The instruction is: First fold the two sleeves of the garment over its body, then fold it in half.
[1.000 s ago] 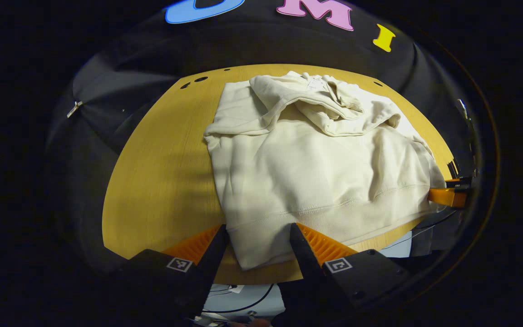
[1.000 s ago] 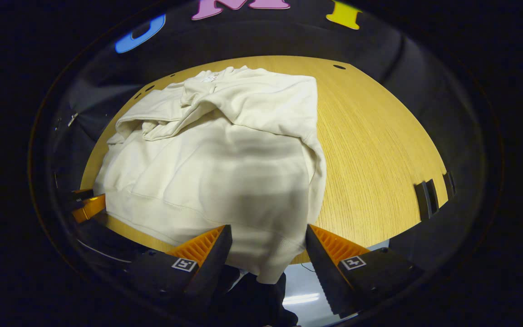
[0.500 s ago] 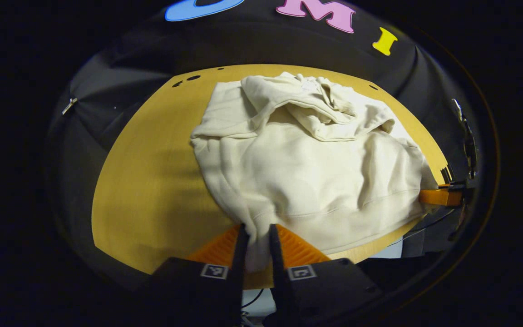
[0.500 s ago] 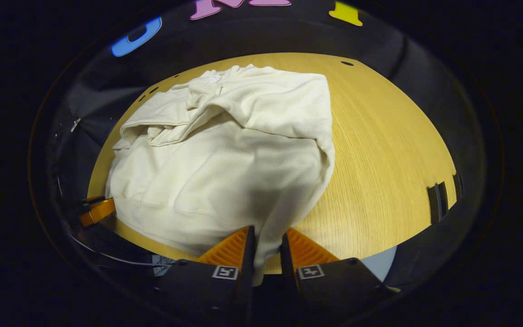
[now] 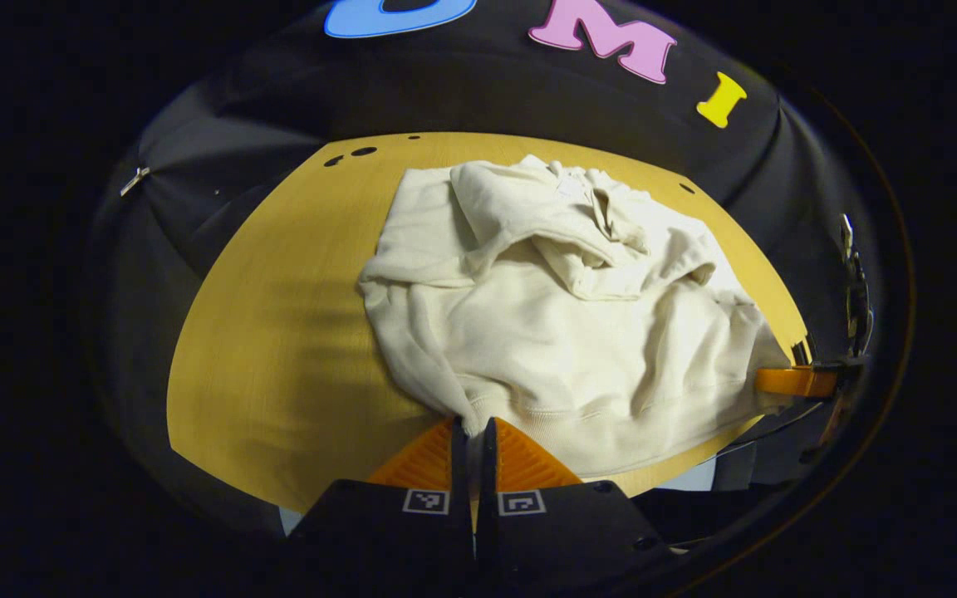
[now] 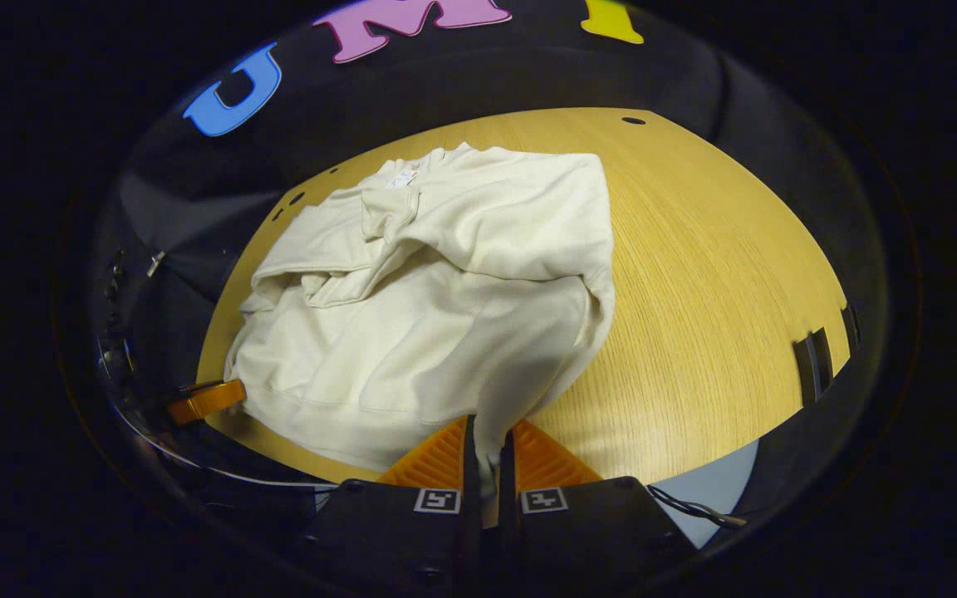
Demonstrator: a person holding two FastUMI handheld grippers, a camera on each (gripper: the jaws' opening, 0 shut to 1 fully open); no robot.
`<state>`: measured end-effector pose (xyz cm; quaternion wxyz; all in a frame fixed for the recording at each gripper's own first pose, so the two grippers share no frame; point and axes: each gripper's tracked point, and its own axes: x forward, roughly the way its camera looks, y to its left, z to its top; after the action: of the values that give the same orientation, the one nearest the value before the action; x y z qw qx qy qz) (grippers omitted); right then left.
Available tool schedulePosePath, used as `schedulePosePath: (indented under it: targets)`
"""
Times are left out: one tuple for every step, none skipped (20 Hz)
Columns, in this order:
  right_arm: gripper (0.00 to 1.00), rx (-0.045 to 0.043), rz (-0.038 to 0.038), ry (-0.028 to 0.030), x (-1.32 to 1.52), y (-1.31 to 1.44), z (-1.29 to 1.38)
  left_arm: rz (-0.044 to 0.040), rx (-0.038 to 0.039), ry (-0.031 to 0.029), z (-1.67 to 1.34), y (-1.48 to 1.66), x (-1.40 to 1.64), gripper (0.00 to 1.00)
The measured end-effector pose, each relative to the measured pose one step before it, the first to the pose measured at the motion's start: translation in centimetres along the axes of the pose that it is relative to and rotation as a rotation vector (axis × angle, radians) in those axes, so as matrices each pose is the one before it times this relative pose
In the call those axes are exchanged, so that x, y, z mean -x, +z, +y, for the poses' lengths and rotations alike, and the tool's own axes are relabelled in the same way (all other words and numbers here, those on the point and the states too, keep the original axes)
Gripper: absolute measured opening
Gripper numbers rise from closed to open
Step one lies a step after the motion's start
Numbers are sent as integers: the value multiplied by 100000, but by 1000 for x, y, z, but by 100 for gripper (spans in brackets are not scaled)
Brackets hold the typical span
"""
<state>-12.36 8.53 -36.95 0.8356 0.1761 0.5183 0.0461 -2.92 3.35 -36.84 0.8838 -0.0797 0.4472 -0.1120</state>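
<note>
A cream sweatshirt point(image 5: 561, 316) lies on the wooden table point(image 5: 279, 332), both sleeves folded across its chest, collar at the far end. My left gripper point(image 5: 471, 425) is shut on the hem's near left corner, the cloth pinched between its orange fingers. In the right gripper view the same sweatshirt point(image 6: 445, 291) spreads ahead, and my right gripper point(image 6: 487, 428) is shut on the hem's other near corner, which rises in a ridge from the table point(image 6: 711, 291). The right gripper's orange finger point(image 5: 794, 380) shows at the hem's far right; the left gripper's finger point(image 6: 206, 400) shows at the left.
The table's near edge runs just under both grippers, with a pale floor point(image 6: 719, 490) and a dark cable point(image 6: 694, 513) below it. Small holes point(image 5: 354, 153) mark the far left of the tabletop. Black clips point(image 6: 811, 365) sit on the right edge.
Both grippers went from wide open around the hem to shut on its two near corners. The hem is now gathered and lifted a little, wrinkling the lower body.
</note>
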Motion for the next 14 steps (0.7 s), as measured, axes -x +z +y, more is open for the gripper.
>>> schedulePosePath:
  targets:
    - [12,-2202,-2021,1315,434,978,251,-1494,750,-903,-225,822,366,7]
    - [12,-1081,-2176,976,380,980,310,-1546,444,-884,-204,860,342,7]
    - [12,-422,-2213,1358,345,1096,479,-1423,232,-776,-250,910,257,7]
    - [11,69,-2107,1647,296,1126,584,-1725,64,-683,-209,984,266,7]
    - [11,229,-2018,1136,174,1283,530,-1931,135,-782,-268,1068,182,7]
    - [11,-106,-1553,884,11,1082,477,-1746,249,-1078,-326,1093,129,7]
    - [11,-457,-2145,1210,168,1357,484,-1852,309,-890,-263,1111,65,7]
    - [11,-390,-1639,971,-16,1224,474,-1489,145,-607,-170,1046,-114,6]
    - [11,-83,-1504,617,-142,1137,243,-1376,88,-283,-18,968,-236,7]
    - [11,38,-1599,147,-251,1120,93,-1238,301,-165,-75,977,-132,7]
    - [11,-112,-1608,-81,-294,1027,66,-1512,248,182,131,991,-135,7]
    - [11,-797,-1719,-190,-303,1051,-24,-1075,754,207,144,836,-218,7]
    - [11,-1315,-1649,-6,-348,1016,57,-1086,1161,38,115,829,-331,6]
    - [11,-1355,-1450,-269,-450,946,-125,-988,1391,81,233,758,-505,6]
